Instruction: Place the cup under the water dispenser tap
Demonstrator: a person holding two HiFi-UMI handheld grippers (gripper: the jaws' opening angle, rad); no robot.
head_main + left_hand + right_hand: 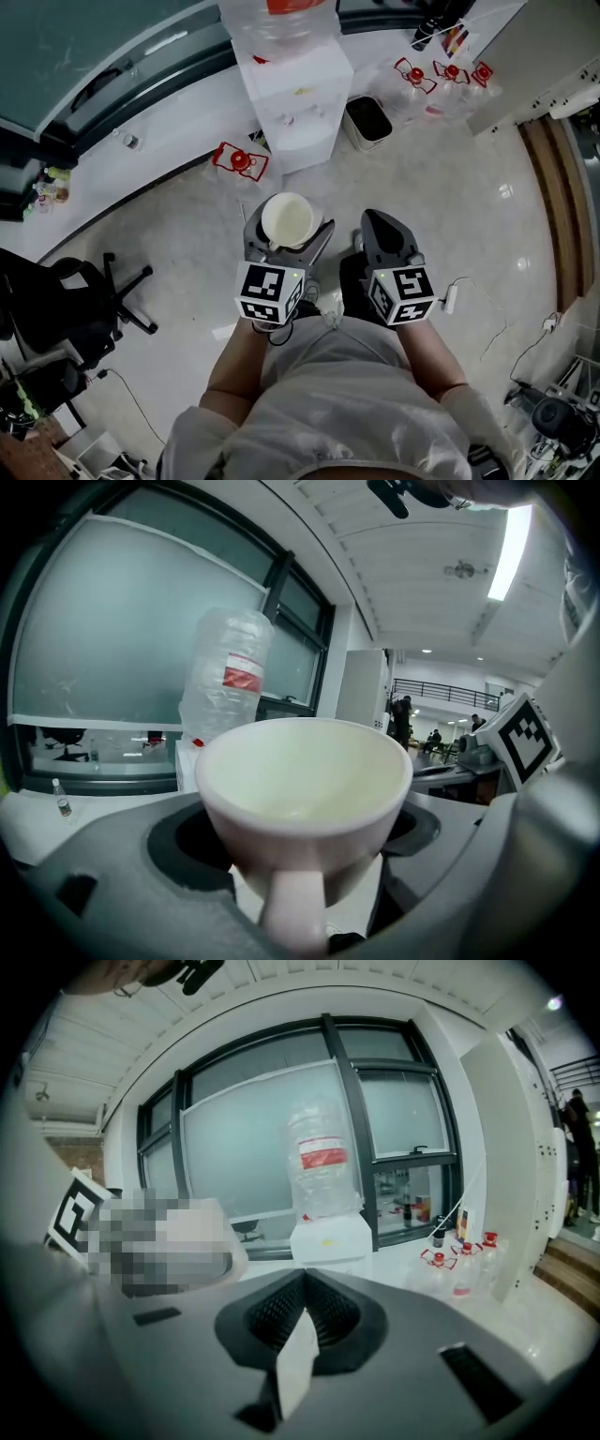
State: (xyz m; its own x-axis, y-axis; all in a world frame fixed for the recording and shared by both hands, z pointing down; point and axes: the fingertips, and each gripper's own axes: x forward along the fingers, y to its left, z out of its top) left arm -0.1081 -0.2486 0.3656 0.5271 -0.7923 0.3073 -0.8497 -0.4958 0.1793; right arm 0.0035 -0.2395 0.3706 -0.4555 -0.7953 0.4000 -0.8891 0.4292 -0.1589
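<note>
Cup: the pale, empty cup (305, 789) sits upright between the fingers (253, 230) of the left gripper (288, 231), its handle turned back toward the person; it is carried above the floor, short of the dispenser and not yet under any tap
Left gripper: fingers pinching the cup body from both sides, low on the bowl, rim level
Right gripper: the right gripper (382, 225) rides just beside the left one; its fingers (394, 1335) are pressed together with nothing between them
Water dispenser: the white water dispenser (295, 89) stands ahead on the floor against the window wall, with a clear bottle (322, 1162) upside down on top; the taps and the niche below them are too small to sort out from here
Around it: a dark bin (368, 122) stands just beside the dispenser's right side, a red-capped bottle (241, 161) lies near its left foot, and more such bottles (450, 75) are grouped further right
Stage: carry in hand, I judge; the approach and the set-down are both to come
Risk, slip: the hold is on a smooth tapering wall, so a jolt or a tilt on the way could let the cup slide down or turn in the grip
Risk, knock: coming in too high could strike the rim on a tap; too far to one side, and the cup stands off-centre
Risk, underfoot: the loose bottle lies close to the approach path and could be kicked or trip the step
</note>
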